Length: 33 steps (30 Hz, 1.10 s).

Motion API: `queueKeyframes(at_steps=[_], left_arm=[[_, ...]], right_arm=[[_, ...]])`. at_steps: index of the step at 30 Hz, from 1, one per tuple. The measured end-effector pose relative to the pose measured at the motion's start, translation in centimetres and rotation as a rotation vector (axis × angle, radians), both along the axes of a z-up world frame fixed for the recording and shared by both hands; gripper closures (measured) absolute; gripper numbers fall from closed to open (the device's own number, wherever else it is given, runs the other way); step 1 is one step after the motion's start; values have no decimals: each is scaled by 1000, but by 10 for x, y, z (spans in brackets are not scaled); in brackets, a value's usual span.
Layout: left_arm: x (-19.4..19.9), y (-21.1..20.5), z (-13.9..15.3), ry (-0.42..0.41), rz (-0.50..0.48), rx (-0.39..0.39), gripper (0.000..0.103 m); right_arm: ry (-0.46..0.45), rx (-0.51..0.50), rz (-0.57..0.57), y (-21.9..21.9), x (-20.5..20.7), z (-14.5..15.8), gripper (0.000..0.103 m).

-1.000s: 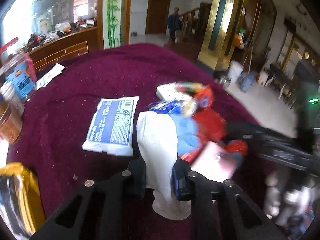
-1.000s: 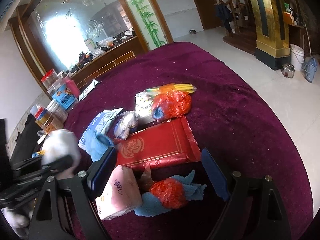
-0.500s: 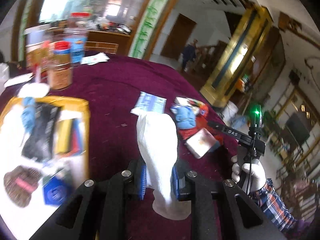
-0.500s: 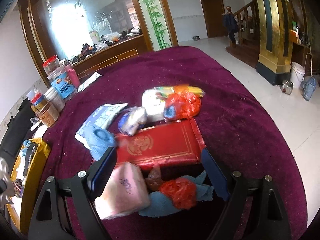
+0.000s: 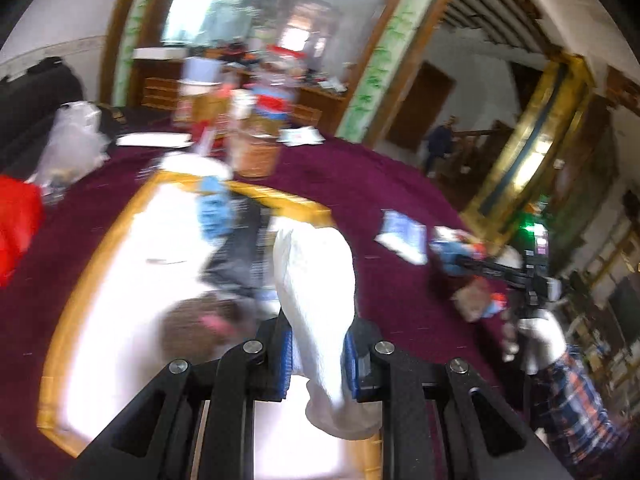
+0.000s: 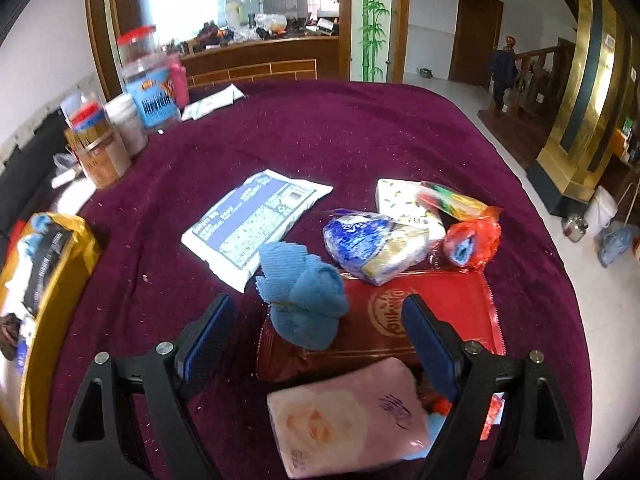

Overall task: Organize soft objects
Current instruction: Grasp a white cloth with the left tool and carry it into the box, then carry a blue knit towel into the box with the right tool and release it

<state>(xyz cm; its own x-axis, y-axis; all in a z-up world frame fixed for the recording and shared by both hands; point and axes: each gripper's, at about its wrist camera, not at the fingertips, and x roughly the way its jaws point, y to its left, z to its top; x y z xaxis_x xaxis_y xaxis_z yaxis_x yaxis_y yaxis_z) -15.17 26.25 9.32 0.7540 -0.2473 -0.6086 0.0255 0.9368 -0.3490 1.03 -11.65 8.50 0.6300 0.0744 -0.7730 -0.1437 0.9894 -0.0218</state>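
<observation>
White cloth [image 5: 316, 304] is pinched between the blue pads [image 5: 285, 364] of the left gripper [image 5: 316, 360]; jaws pressed onto it from both sides; cloth stands up out of the grip and a crumpled end hangs below the pads. It sits over the near right part of the yellow-rimmed tray [image 5: 120, 220]; left wrist view is motion-blurred, so tray contents read only as blue fabric [image 5: 214, 208], a dark item [image 5: 240, 256] and a brown patch [image 5: 200, 320] on a washed-out white floor.

Right gripper [image 6: 316, 336] has jaws spread wide, nothing between the pads; it hovers over the pile on the maroon tablecloth [image 6: 340, 132]. Blue towel [image 6: 302, 292], bunched, lies between the two fingers, partly on the red flat packet [image 6: 432, 312]; pink tissue pack [image 6: 348, 416] is nearest the camera, overlapping the red packet's near edge. Beyond: blue-and-yellow plastic bag [image 6: 376, 248] touching the red packet's far edge; orange bag [image 6: 472, 240] just right of it; white patterned pack [image 6: 404, 204] and a colourful wrapper [image 6: 456, 200] behind those. White-and-blue sachet [image 6: 256, 224] lies flat left of the pile, its near corner just beside the blue towel.

Jars [image 6: 120, 128] stand at the far left table edge; the tray shows at the right wrist view's left border, well apart from the pile.
</observation>
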Motion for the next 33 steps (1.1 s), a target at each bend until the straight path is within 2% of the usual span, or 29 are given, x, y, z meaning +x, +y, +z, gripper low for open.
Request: queueKeyframes(at_steps=[2, 3, 4, 9, 13, 17, 18, 19, 21, 22, 24, 26, 33], left_arm=[[2, 22, -7, 32, 53, 36, 82], [3, 30, -11, 45, 70, 49, 82], [5, 37, -14, 56, 88, 62, 82], [27, 68, -28, 110, 145, 103, 82], [55, 81, -44, 189, 150, 137, 82], [76, 86, -57, 267, 140, 124, 81], [79, 87, -59, 278, 138, 121, 73], [82, 88, -60, 292, 133, 123, 59], [86, 87, -63, 322, 124, 128, 49], [88, 86, -62, 326, 120, 142, 35], [88, 81, -62, 332, 108, 160, 31], [85, 80, -61, 326, 115, 155, 31], [53, 94, -40, 198, 184, 14, 30]], right_arm=[[9, -12, 0, 3, 2, -5, 41], [28, -8, 1, 3, 4, -9, 61], [44, 3, 7, 3, 6, -12, 67], [22, 25, -5, 2, 0, -7, 68], [1, 57, 3, 2, -9, 9, 68], [-10, 96, 57, 16, -26, 27, 68], [-9, 104, 74, 22, -29, 29, 68], [-5, 119, 99, 30, -33, 32, 68], [1, 145, 141, 45, -41, 35, 68], [6, 159, 162, 53, -43, 36, 68], [29, 198, 225, 77, -51, 38, 68], [42, 217, 277, 96, -59, 40, 68], [94, 188, 488, 180, -95, 35, 67]])
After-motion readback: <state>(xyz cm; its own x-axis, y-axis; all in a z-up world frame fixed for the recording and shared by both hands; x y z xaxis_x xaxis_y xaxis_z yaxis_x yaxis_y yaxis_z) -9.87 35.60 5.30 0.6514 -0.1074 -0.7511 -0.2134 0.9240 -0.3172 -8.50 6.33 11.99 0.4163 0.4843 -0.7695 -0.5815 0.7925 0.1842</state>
